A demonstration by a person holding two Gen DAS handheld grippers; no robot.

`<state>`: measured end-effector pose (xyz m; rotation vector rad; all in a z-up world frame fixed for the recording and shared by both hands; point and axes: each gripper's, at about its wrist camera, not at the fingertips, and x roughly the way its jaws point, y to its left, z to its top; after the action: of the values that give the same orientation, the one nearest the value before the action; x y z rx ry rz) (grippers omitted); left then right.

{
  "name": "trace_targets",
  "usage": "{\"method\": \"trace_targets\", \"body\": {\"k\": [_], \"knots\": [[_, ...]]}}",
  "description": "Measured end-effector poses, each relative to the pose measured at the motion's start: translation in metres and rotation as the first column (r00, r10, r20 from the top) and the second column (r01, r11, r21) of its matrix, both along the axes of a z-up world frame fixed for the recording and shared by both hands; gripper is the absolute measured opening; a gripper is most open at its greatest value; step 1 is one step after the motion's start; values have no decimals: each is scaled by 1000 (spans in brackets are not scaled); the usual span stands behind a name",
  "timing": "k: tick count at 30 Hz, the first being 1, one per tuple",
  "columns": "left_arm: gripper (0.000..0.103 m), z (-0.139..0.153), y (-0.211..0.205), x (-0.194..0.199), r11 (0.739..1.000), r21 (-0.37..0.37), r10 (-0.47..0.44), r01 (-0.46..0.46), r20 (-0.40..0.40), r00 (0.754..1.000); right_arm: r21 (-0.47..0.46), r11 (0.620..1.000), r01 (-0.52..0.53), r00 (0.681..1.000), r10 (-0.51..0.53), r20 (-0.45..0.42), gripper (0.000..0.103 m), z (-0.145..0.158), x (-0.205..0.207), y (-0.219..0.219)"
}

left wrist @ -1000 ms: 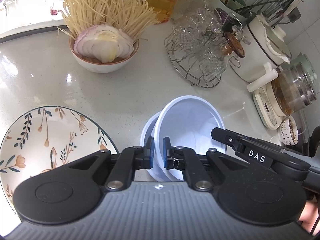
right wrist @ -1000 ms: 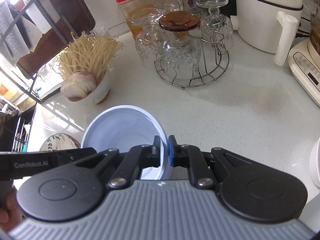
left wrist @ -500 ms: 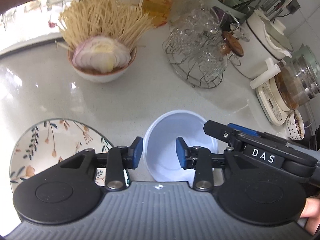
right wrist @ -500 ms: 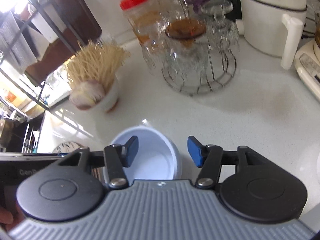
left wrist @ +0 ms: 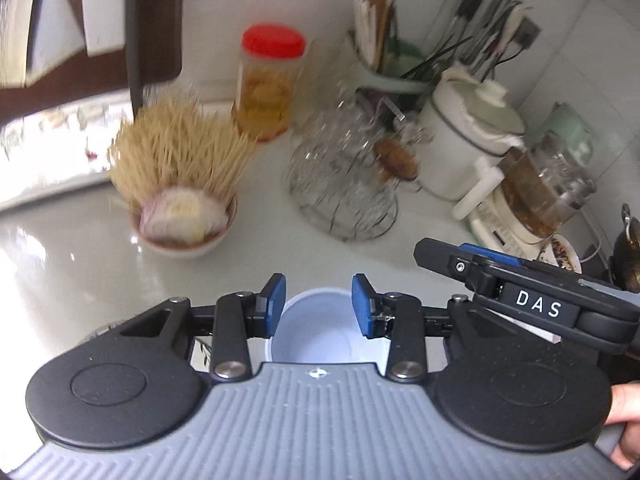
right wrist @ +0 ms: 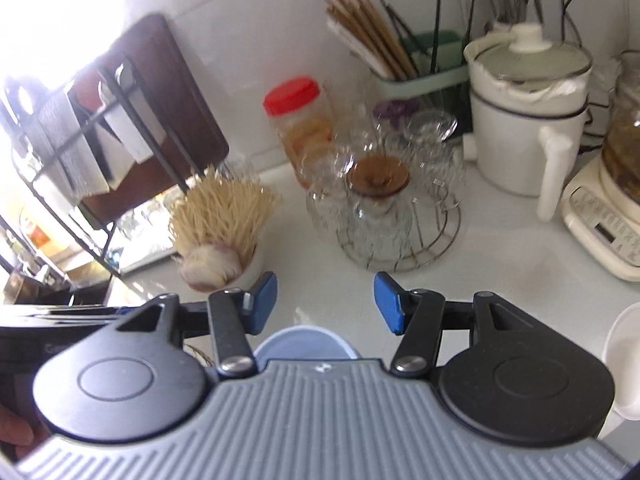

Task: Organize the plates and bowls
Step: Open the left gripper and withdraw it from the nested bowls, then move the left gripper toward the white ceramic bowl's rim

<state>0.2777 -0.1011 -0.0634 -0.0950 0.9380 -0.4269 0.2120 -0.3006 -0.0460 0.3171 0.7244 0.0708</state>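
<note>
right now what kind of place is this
Most likely a home kitchen counter: a pale green holder of chopsticks and utensils, a white lidded electric cooking pot, and clear drinking glasses upturned on a round wire rack.

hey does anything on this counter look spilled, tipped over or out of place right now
Nothing stands out. The pale blue bowl sits upright on the counter below both open grippers; the noodle bowl, red-lidded jar and glass rack all stand upright. Motion blur hides fine detail.
</note>
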Motion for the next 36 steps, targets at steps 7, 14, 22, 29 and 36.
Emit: {"method": "trace_targets", "body": {"k": [7, 14, 22, 29, 36], "knots": [[42, 24, -6, -12, 998, -6, -60, 60, 56, 997, -27, 999, 38, 996, -36, 76, 57, 20, -25, -1], [42, 34, -21, -29, 991, -23, -132, 135, 79, 988, -43, 994, 105, 988, -99, 120, 57, 34, -55, -11], [42, 32, -56, -37, 973, -57, -219, 224, 76, 973, -78, 972, 221, 969, -210, 130, 57, 36, -85, -38], [42, 25, -104, -40, 946, -63, -314, 318, 62, 947, -84, 937, 339, 937, -328, 123, 57, 30, -109, -73], [42, 16, -149, -37, 922, -70, -379, 381, 37, 925, -45, 892, 449, 892, -445, 84, 57, 17, -126, -113]]}}
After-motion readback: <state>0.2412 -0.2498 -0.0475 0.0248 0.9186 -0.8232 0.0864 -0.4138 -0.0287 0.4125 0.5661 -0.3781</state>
